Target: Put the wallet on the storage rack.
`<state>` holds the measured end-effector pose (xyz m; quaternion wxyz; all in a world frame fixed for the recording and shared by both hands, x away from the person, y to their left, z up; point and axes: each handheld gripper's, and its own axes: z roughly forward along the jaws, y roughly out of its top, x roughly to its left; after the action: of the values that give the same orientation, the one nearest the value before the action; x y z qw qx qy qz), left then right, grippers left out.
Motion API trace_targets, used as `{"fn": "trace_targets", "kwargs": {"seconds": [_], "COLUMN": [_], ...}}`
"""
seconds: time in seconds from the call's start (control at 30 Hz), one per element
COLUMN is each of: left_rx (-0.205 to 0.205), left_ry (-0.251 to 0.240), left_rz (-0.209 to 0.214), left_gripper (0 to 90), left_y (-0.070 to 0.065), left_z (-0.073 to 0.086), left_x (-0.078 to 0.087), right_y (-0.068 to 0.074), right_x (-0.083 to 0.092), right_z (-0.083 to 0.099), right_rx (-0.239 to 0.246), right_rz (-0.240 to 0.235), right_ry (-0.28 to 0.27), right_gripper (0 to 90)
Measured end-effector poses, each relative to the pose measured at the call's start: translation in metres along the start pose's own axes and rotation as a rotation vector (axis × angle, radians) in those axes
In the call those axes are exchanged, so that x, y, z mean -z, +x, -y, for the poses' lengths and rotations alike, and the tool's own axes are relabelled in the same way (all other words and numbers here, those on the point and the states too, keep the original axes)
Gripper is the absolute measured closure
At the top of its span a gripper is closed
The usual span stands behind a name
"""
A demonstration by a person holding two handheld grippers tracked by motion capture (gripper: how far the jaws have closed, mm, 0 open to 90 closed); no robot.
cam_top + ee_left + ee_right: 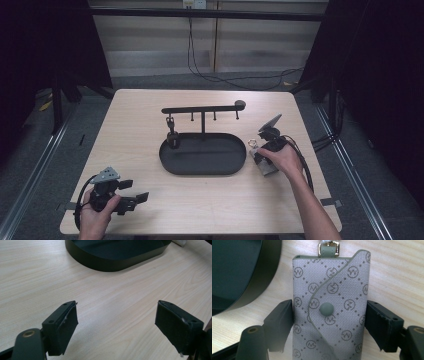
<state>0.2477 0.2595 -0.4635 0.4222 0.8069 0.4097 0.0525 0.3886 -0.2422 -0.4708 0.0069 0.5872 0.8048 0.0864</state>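
Right gripper (329, 322) sits at the bottom of the right gripper view with its two black jaws on either side of a grey monogram key pouch (332, 307); the pads (283, 320) meet the pouch's long edges, so the tool is clamped on it. No earlier motion is told here. The pouch lies flat on the pale wooden table (392, 272), its flap fastened by a round grey snap (326, 309) near the middle of the frame, and a gold-coloured clasp (328, 247) on a short strap sticks out at the top edge. Just to the left of the pouch, in the upper left of that view, curves the wall of the black oval tray (262, 285), close to the pouch but apart from it.

From the high view, the right gripper (261, 150) is right of centre, held by the person's right hand (282, 159), with the pouch (265, 165) under it, just off the right end of the tray (202, 170). A black hanger stand (202, 109) rises from the tray's far rim, with small pegs under its bar and a dark item (171, 132) hanging at its left end.

Left gripper (131, 199) rests in the lower left of the high view, in the left hand (97, 212). In the left gripper view, its jaws stand wide apart over bare table (112, 310), with the tray (112, 262) at the top of the frame.
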Motion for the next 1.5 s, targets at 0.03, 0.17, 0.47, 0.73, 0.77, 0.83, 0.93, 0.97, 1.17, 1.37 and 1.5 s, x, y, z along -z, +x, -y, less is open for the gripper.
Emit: {"fn": "trace_targets", "kwargs": {"seconds": [0.03,0.17,0.47,0.73,0.77,0.83,0.93,0.97,1.17,1.37,1.5], "left_rx": [0.003,0.008,0.011,0.002,-0.001,-0.001,-0.001,-0.002,0.003,0.003,-0.002], "left_ry": [-0.002,-0.002,0.014,0.027,0.027,0.018,0.016,0.015,0.006,0.006,0.005], "left_rz": [-0.001,-0.004,-0.011,-0.015,-0.011,-0.002,0.002,0.002,0.005,0.005,0.013], "left_gripper": [18.0,18.0,18.0,18.0,18.0,18.0,18.0,18.0,18.0,18.0,18.0], "left_y": [0.0,0.0,0.0,0.0,0.0,-0.001,-0.001,-0.001,-0.001,-0.001,-0.002], "left_z": [0.0,0.0,0.001,0.0,0.0,0.0,0.0,0.0,0.0,0.0,0.0], "left_x": [0.0,0.0,-0.001,-0.002,-0.003,-0.002,-0.003,-0.002,-0.002,-0.002,-0.002], "right_y": [0.0,0.001,0.002,0.004,0.004,0.003,0.002,0.002,0.001,0.001,0.002], "right_x": [0.0,-0.002,-0.004,-0.004,-0.003,-0.002,-0.001,0.0,0.002,0.009,0.017], "right_z": [0.0,-0.001,-0.003,-0.003,-0.004,-0.003,-0.003,-0.003,-0.003,-0.002,-0.004], "right_rx": [0.002,0.0,-0.005,-0.014,-0.017,-0.026,-0.028,-0.031,-0.043,-0.038,-0.033], "right_rz": [0.002,0.01,0.013,0.03,0.029,0.021,0.011,0.011,-0.007,-0.012,-0.012], "right_ry": [0.0,0.001,0.009,0.013,0.013,0.015,0.01,0.01,0.007,0.002,-0.013], "right_gripper": [25.8,25.7,25.9,29.6,30.3,31.5,33.0,33.3,33.7,33.8,33.8]}}
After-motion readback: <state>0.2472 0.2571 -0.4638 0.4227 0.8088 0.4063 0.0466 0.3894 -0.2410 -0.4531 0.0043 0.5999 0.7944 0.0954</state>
